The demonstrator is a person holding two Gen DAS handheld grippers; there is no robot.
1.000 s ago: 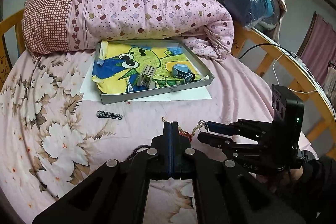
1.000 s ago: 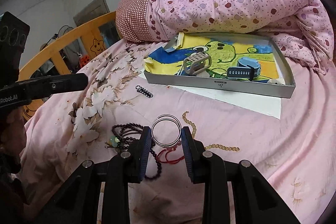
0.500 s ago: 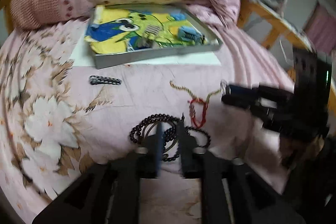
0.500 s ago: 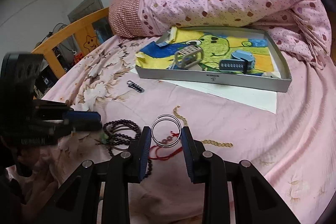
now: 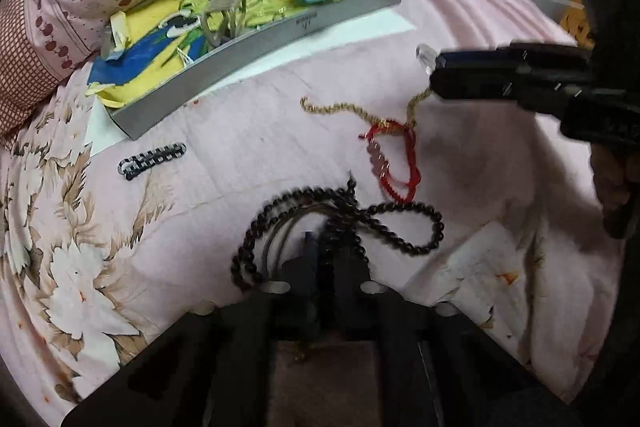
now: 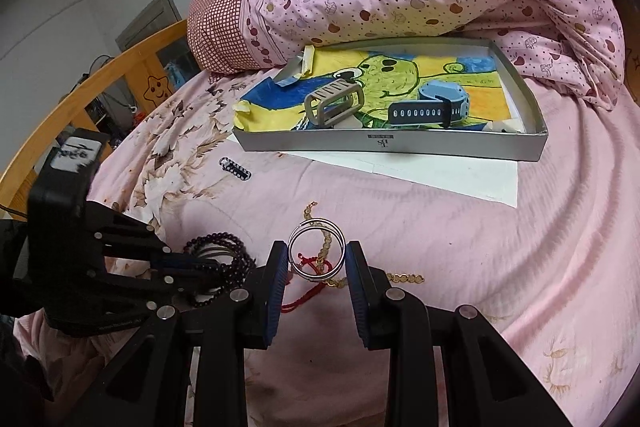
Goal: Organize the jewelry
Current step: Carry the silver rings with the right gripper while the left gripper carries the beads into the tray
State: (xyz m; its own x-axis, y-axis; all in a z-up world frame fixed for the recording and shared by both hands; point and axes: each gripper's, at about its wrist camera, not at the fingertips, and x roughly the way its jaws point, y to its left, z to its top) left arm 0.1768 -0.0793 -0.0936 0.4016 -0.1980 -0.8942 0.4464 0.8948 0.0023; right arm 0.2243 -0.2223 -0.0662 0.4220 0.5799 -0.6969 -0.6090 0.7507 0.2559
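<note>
Silver bangles [image 6: 317, 250] sit clamped upright between the right gripper [image 6: 317, 267] fingers, held above the bed [image 6: 460, 239] as before. The left gripper [image 5: 327, 259] has dropped from hovering onto the black bead necklace [image 5: 340, 211], its fingers now nearly together around the strands. The gold chain [image 5: 340, 109] and red bracelet [image 5: 396, 163] lie just beside; the grey tray [image 6: 400, 149] stays beyond.

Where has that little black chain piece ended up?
The black chain piece lies alone on the bedspread, just left of the grey tray, as the right wrist view shows.
</note>
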